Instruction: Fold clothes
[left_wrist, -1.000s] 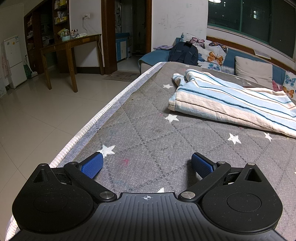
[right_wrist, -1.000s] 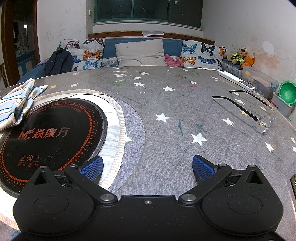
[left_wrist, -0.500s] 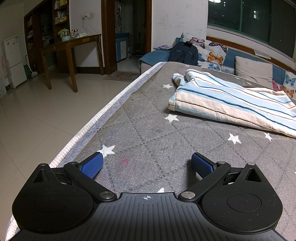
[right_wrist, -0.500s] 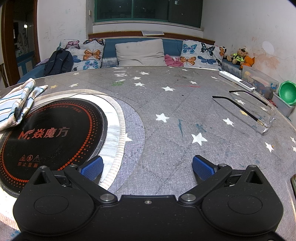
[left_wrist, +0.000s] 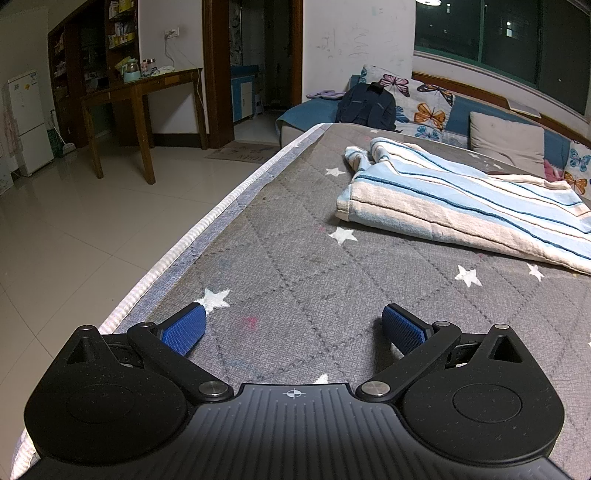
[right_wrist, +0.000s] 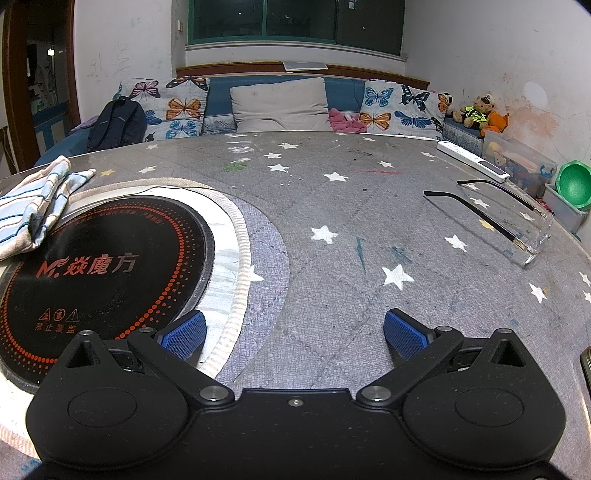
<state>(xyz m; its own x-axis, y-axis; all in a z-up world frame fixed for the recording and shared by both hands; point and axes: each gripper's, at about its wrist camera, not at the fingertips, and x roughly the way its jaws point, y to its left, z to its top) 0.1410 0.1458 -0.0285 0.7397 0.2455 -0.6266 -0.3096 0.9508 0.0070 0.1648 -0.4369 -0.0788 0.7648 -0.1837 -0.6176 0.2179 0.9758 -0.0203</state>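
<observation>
Left claw (left_wrist: 291, 326) and right claw (right_wrist: 293, 332): both spread, empty, over the desk (left_wrist: 295, 258). Striped garment (left_wrist: 461, 199) lies at 1 o'clock from the left claw.

Dim indoor light, dark corners, sharp focus, strong fisheye bending at edges.

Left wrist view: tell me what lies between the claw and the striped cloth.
Nothing but bare grey starred cover. The left wrist view shows it between the open left claw and the striped cloth.
</observation>
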